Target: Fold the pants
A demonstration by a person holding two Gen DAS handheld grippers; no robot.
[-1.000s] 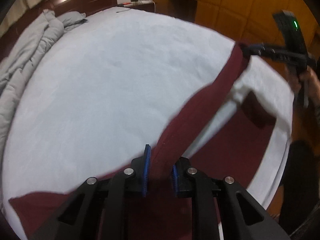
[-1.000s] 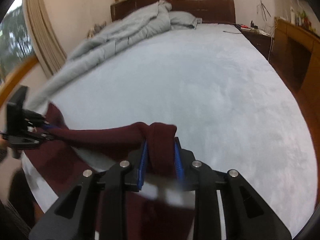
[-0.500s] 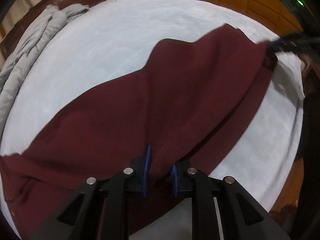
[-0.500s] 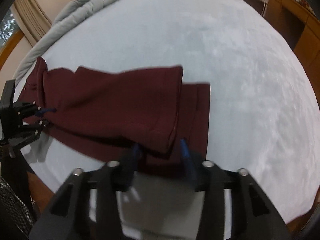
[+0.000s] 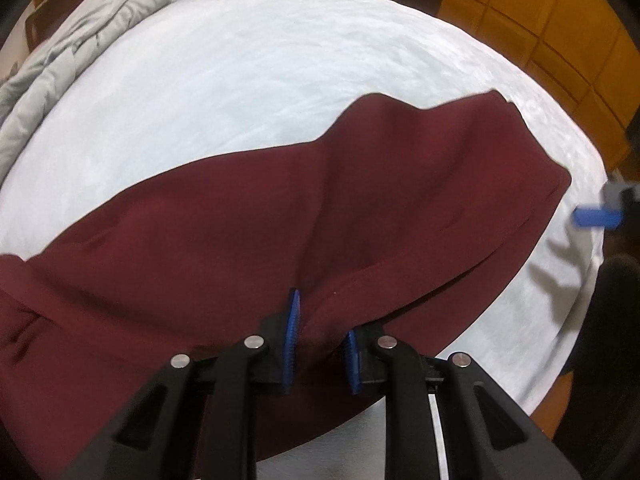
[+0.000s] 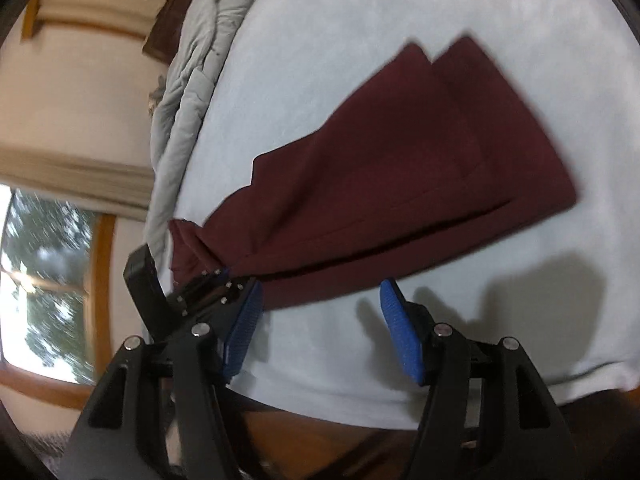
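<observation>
Pretty standard bedroom: big bed with a pale blue-white sheet [image 5: 260, 80] filling most of both views, and a grey duvet [image 5: 80, 36] bunched up at upper left. Orange-brown wooden cabinets [image 5: 560, 32] upper right. Right wrist view has a wood-framed window [image 6: 52, 288] at lower left, cream curtains [image 6: 80, 176] above it.

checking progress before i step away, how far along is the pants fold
Done: the maroon pants lie on the bed folded lengthwise, one leg stacked on the other. In hand: the left gripper is shut on the fabric; the right gripper is open and free. Left: the crosswise folds.
</observation>
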